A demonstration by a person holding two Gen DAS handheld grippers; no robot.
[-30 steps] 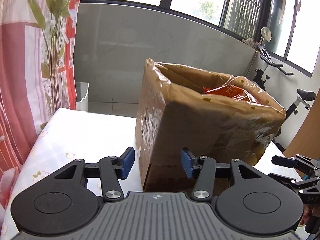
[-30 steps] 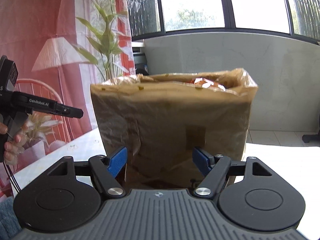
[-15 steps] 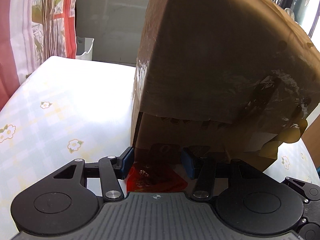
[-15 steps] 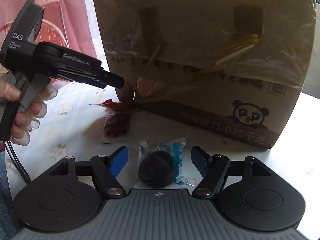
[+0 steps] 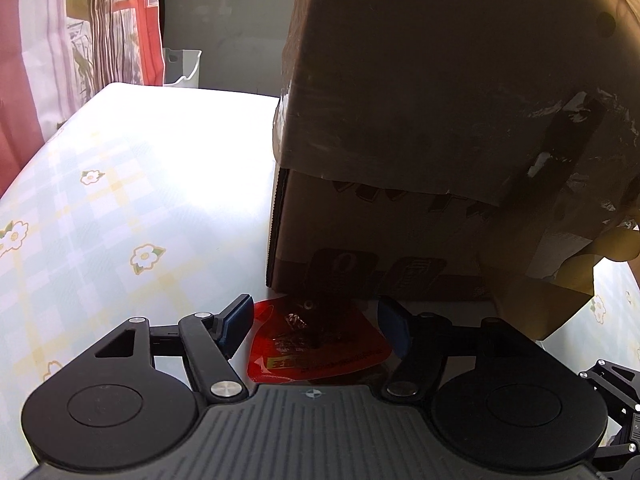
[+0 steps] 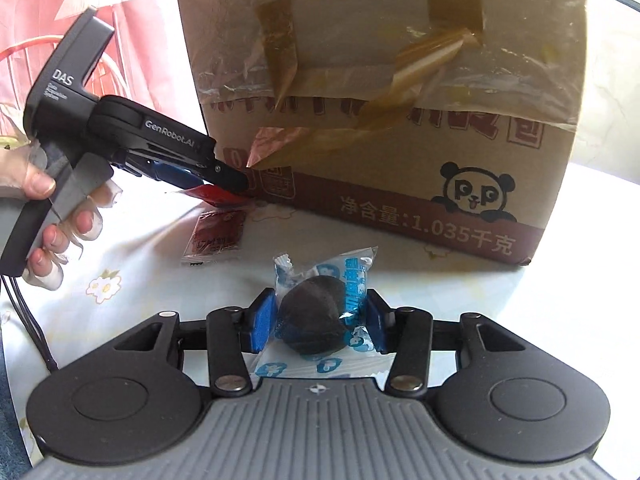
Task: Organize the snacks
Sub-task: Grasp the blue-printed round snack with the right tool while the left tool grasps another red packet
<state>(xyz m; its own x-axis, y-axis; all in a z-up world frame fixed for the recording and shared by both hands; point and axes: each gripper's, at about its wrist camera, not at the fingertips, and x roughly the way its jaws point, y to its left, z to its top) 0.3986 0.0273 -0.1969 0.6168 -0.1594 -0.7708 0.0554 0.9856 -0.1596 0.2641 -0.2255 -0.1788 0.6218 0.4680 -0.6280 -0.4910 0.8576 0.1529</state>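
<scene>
Left gripper sits low over the flowered tablecloth, its blue pads standing apart after just opening wider; a red snack packet lies flat on the cloth between them, and neither pad presses on it. That packet rests just in front of the bottom edge of the cardboard box, which towers over the gripper and fills the upper right of the left wrist view. A red patterned curtain hangs at far left, beyond the table's edge.

In the right wrist view a hand at far left grips the handle of the left gripper, whose tip reaches down to the box's lower left corner, where the red packet shows beneath it. Just right of that and nearer the camera, a second small reddish sachet lies flat on the cloth. Further right, the right gripper has just been closing, and its blue pads now clamp both sides of a dark round snack in a clear blue-printed wrapper. Behind it stands the box, peeling brown tape across its face and a panda logo at lower right.
</scene>
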